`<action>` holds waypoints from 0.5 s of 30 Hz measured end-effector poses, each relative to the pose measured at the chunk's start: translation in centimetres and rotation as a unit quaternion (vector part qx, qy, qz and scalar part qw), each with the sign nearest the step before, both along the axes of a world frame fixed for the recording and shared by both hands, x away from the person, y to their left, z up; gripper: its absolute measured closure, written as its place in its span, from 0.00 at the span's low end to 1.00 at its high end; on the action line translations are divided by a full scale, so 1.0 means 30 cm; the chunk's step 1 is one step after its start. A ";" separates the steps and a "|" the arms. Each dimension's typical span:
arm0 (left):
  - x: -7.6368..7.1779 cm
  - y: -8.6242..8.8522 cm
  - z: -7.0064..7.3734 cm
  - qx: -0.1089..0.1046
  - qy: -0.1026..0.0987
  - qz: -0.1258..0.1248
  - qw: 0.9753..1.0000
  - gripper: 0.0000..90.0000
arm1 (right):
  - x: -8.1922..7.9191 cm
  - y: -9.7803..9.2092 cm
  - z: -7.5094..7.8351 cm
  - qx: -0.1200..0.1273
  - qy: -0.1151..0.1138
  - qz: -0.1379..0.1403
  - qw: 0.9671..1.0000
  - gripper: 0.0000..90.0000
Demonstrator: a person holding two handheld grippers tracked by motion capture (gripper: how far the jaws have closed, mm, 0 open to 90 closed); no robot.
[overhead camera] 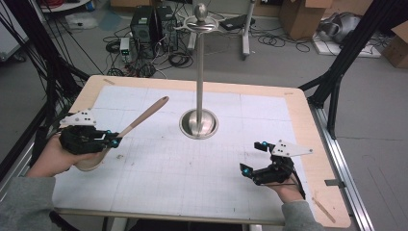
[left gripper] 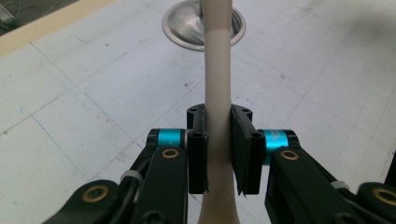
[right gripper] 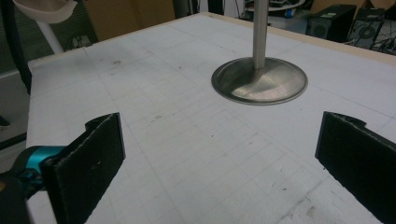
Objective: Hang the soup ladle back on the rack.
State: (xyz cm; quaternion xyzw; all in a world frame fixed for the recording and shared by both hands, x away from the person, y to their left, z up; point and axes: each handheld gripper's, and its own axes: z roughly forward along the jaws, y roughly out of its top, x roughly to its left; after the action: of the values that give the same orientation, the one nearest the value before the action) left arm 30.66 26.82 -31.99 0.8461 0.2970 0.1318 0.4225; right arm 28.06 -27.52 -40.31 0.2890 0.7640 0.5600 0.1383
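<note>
I have a long spoon [overhead camera: 139, 119] pinched by its handle in my left gripper [overhead camera: 113, 141]. It looks like a ladle or big spoon, cream and light brown. Its bowl end sits low by my left hand [overhead camera: 57, 156], and the handle tip points up and away, toward the middle of the table [overhead camera: 308, 125]. In the left gripper view the two black pads [left gripper: 198, 149] press on the handle from both sides, with no gap left. I hold it low on the handle, I think so the long end stays free to aim.

It aims at the metal stand [overhead camera: 199, 72]. The stand has a round base and a tall pole with a ring of hooks near the top. I guess the spoon is meant to hang up there.

My right gripper [overhead camera: 254, 156] is well apart, on the right side of the table. Its jaws are wide open and hold nothing. It waits there, out of the way, facing the stand's base [right gripper: 259, 80].
</note>
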 end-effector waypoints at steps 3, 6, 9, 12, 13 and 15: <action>0.002 -0.007 0.033 -0.006 -0.010 0.002 1.000 0.86 | -0.002 0.002 0.001 0.001 0.000 0.001 1.000 0.00; 0.001 -0.017 0.063 -0.010 -0.023 -0.003 1.000 0.86 | -0.005 0.002 0.002 0.001 0.001 -0.001 1.000 0.00; 0.003 -0.026 0.089 -0.012 -0.032 -0.003 0.999 0.86 | -0.004 0.001 0.001 0.000 0.001 -0.001 1.000 0.00; 0.010 -0.032 0.112 -0.013 -0.037 0.002 0.999 0.86 | -0.004 0.002 0.001 0.000 0.000 -0.001 1.000 0.00; 0.013 -0.034 0.120 -0.014 -0.039 0.002 0.999 0.86 | -0.003 0.002 0.001 0.000 0.000 0.000 1.000 0.00; 0.015 -0.040 0.134 -0.016 -0.042 0.001 0.999 0.86 | -0.002 0.001 0.000 0.001 -0.002 0.000 1.000 0.00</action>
State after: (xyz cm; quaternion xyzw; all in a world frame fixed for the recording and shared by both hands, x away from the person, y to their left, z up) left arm 31.12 25.63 -27.96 0.8329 0.2816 0.1631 0.4477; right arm 28.01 -27.48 -40.30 0.2880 0.7635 0.5610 0.1394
